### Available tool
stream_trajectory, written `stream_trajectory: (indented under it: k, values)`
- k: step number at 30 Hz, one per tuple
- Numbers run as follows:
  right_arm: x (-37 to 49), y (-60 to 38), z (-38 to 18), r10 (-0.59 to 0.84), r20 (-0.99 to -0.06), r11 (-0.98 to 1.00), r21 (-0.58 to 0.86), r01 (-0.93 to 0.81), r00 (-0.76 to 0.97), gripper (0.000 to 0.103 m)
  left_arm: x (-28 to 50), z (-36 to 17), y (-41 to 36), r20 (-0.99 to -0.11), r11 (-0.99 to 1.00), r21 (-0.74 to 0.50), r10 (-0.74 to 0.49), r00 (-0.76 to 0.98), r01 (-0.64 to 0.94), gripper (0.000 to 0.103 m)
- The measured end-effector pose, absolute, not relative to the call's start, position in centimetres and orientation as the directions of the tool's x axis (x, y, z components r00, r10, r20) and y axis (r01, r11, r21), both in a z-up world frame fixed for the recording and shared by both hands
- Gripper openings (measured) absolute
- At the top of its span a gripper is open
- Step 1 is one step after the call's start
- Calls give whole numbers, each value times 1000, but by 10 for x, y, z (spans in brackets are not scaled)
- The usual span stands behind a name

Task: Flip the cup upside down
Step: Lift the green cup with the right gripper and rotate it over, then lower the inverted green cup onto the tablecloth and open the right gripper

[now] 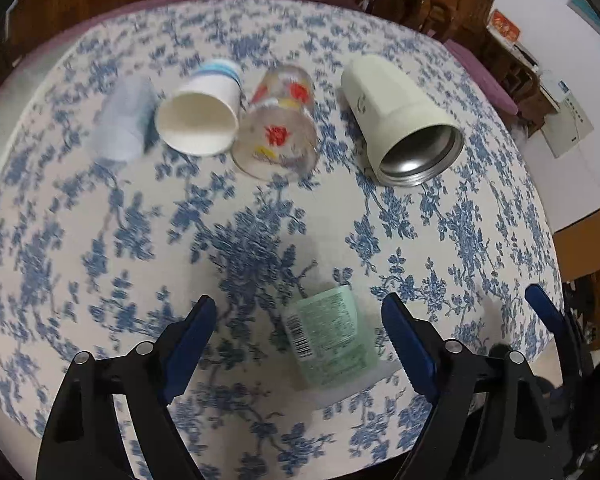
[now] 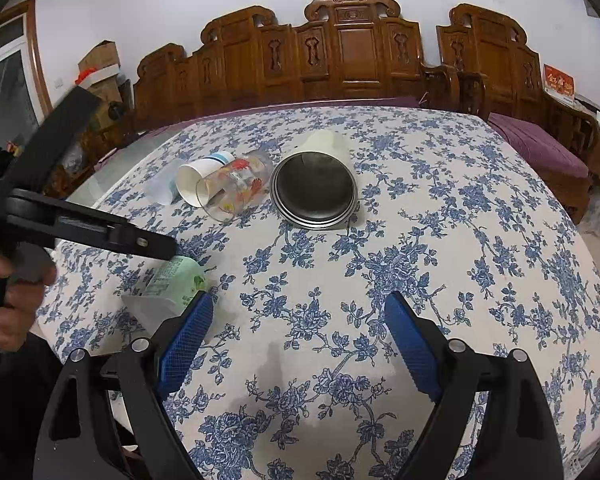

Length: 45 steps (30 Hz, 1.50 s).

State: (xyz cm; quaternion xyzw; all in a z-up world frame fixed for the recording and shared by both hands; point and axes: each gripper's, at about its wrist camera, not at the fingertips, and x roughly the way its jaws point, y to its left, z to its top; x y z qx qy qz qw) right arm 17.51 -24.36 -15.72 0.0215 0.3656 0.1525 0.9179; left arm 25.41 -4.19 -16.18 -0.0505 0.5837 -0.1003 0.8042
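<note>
Several cups lie on their sides on the blue floral tablecloth [image 1: 260,240]. A green plastic cup [image 1: 332,340] lies between the open jaws of my left gripper [image 1: 300,316], untouched; it also shows in the right wrist view [image 2: 176,280]. Farther back lie a clear plastic cup [image 1: 124,120], a white paper cup [image 1: 200,116], a glass with red flowers [image 1: 278,136] and a cream steel-lined mug [image 1: 404,120]. My right gripper [image 2: 300,312] is open and empty above bare cloth, well in front of the mug [image 2: 316,188].
The left gripper's body and the person's hand [image 2: 16,280] show at the left of the right wrist view. A carved wooden bench [image 2: 340,52] stands behind the table. The table's right edge [image 1: 552,240] drops to the floor.
</note>
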Motion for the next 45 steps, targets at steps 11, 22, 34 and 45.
stream_trajectory:
  k: [11, 22, 34, 45]
  values:
    - [169, -246, -151, 313, -641, 948, 161, -276, 700, 89, 263, -188, -58, -952, 970, -240, -244, 186, 43, 65]
    - [168, -246, -150, 324, -639, 944, 174, -279, 698, 89, 268, -189, -57, -951, 970, -240, -244, 190, 42, 45]
    - [175, -251, -153, 342, -646, 939, 218, -264, 683, 89, 283, -160, -67, -868, 979, -139, -194, 457, 151, 45]
    - [182, -248, -157, 349, -660, 937, 225, -268, 666, 89, 288, -170, -67, -802, 982, -16, -124, 585, 187, 45]
